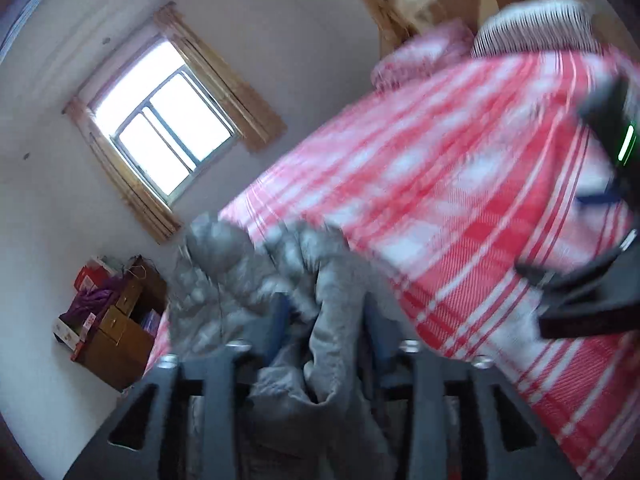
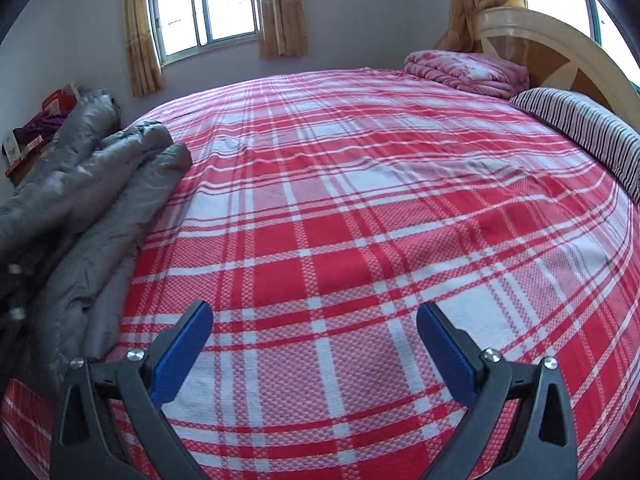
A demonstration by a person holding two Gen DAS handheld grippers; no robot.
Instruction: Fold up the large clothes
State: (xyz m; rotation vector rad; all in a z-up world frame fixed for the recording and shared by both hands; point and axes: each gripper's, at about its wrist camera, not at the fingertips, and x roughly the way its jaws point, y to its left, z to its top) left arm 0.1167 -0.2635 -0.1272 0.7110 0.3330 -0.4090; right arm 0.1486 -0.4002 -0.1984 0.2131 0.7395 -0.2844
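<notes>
A grey padded jacket (image 2: 92, 196) lies bunched along the left side of the bed, its sleeves pointing toward the far end. In the left wrist view my left gripper (image 1: 324, 320) is shut on a fold of the grey jacket (image 1: 276, 292) and holds it above the red plaid bedspread (image 1: 440, 184). That view is tilted and blurred. My right gripper (image 2: 314, 332) is open and empty over the bedspread (image 2: 360, 200), to the right of the jacket. The right gripper also shows at the right edge of the left wrist view (image 1: 592, 280).
A folded pink quilt (image 2: 464, 70) and a striped pillow (image 2: 588, 128) lie at the bed's head by the wooden headboard (image 2: 560, 52). A wooden cabinet (image 1: 120, 332) with boxes and purple cloth stands by the wall left of the bed. A window (image 2: 204, 4) with curtains is behind.
</notes>
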